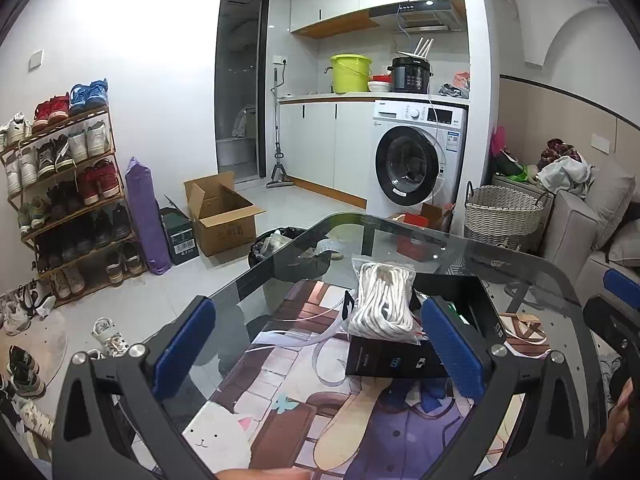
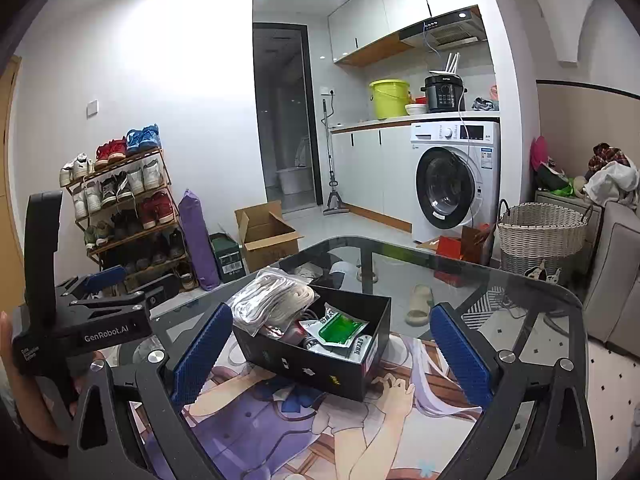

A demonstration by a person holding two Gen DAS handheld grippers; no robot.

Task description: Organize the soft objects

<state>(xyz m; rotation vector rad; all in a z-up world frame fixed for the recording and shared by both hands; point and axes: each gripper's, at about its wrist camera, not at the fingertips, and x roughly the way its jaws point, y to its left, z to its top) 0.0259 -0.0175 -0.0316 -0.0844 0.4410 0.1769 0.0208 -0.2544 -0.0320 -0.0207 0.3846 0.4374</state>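
A black box (image 2: 320, 364) stands on a printed mat (image 2: 280, 420) on the glass table (image 2: 500, 280). A clear bag of white cord (image 2: 272, 300) rests on the box's left rim, also seen in the left wrist view (image 1: 382, 300). A green and white packet (image 2: 340, 328) and other small items lie inside the box. My left gripper (image 1: 316, 354) is open and empty, left of the box (image 1: 400, 356). My right gripper (image 2: 332, 354) is open and empty, its fingers on either side of the box, short of it. The left gripper also shows in the right wrist view (image 2: 120, 284).
Beyond the table stand a shoe rack (image 1: 68, 192), a purple rolled mat (image 1: 144, 216), an open cardboard box (image 1: 224, 216), a washing machine (image 1: 416, 156) and a woven basket (image 1: 504, 212). A sofa (image 1: 592, 224) is at the right. Shoes lie on the floor at left.
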